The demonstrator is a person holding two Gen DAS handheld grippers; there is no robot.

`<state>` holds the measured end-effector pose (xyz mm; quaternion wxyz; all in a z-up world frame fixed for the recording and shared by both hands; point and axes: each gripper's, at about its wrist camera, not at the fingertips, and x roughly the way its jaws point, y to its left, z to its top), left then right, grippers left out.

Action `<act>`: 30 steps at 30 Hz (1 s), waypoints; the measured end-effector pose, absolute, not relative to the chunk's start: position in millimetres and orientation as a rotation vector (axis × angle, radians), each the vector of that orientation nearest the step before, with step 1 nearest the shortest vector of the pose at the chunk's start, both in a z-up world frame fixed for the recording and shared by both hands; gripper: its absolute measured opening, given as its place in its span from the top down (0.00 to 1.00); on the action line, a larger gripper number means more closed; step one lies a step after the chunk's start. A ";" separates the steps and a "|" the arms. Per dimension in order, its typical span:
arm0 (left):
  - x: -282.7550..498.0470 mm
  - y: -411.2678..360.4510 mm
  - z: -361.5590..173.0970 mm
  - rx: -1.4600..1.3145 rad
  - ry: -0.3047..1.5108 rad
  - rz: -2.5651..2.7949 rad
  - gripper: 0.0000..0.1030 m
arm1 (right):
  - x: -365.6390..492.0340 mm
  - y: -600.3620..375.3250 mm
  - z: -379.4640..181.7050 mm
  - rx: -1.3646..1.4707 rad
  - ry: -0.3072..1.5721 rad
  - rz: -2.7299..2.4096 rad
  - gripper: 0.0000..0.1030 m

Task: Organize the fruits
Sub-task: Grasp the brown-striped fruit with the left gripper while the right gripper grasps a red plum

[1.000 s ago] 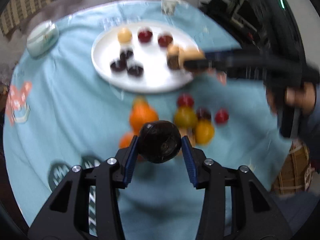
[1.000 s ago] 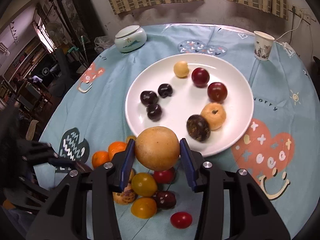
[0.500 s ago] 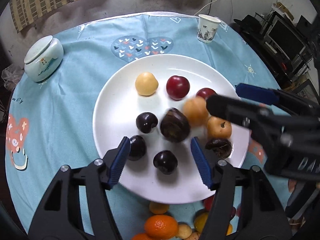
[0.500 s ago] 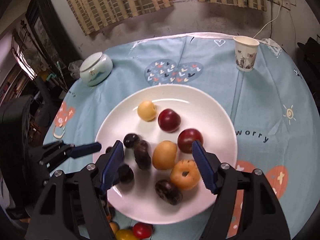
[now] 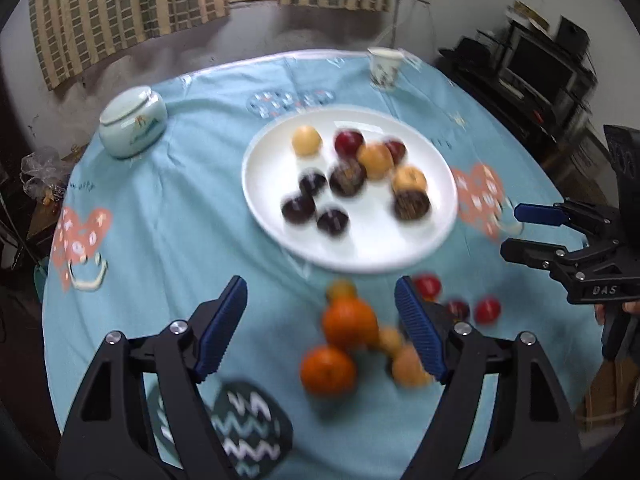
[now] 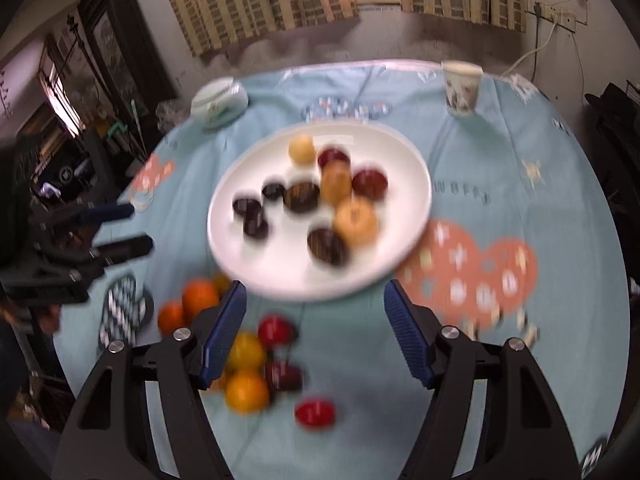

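Observation:
A white plate [image 5: 372, 240] [image 6: 394, 240] on the blue tablecloth holds several fruits: yellow, red, tan and dark ones. Loose fruit lies on the cloth in front of it, with oranges [image 5: 350, 322] [image 6: 200, 296], a yellow fruit [image 6: 246, 392] and small red ones [image 5: 487, 309] [image 6: 315, 412]. My left gripper [image 5: 320, 304] hangs over this pile. Its jaws are opening and grip nothing. My right gripper [image 6: 316, 300] stands open and empty over the plate's near rim. Each gripper shows at the edge of the other's view [image 5: 520, 232] [image 6: 136, 229]. Both views are blurred.
A pale lidded jar [image 5: 133, 122] [image 6: 218, 102] stands at the back left of the round table, a paper cup [image 5: 384, 68] [image 6: 462, 88] at the back right. A hand [image 5: 624, 308] holds the right gripper. Furniture crowds the room beyond the table's edges.
The left gripper let go of a dark fruit and the right of a tan one, both now on the plate. Both grippers have drawn back from the plate to the loose pile.

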<state>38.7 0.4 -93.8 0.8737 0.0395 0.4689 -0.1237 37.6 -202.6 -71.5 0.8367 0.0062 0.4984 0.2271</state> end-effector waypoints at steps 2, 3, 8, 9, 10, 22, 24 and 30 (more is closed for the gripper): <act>13.3 -2.0 -106.4 0.092 1.016 -0.289 0.24 | 7.6 -206.3 -86.5 -0.020 1.087 0.475 0.31; 0.7 -3.4 -114.2 0.089 1.041 -0.302 0.24 | -3.0 -206.8 -94.2 -0.044 1.104 0.465 0.31; -29.5 -10.3 -138.0 0.064 1.135 -0.313 0.24 | -13.6 -200.6 -117.4 -0.126 1.149 0.446 0.44; -32.3 -11.8 -140.3 0.062 1.149 -0.307 0.24 | -10.8 -197.9 -120.5 -0.135 1.152 0.453 0.50; -35.2 -12.7 -141.1 0.058 1.152 -0.307 0.24 | -9.1 -196.1 -123.7 -0.147 1.158 0.453 0.57; -21.1 -40.4 -142.5 0.015 1.128 -0.293 0.25 | 1.4 -184.6 -126.6 -0.131 1.192 0.565 0.72; -13.9 -47.8 -147.6 0.018 1.127 -0.297 0.27 | -0.7 -195.3 -122.7 -0.084 1.198 0.561 0.72; 5.3 -59.6 -172.0 0.035 1.179 -0.289 0.48 | -10.9 -212.0 -118.0 -0.035 1.197 0.555 0.72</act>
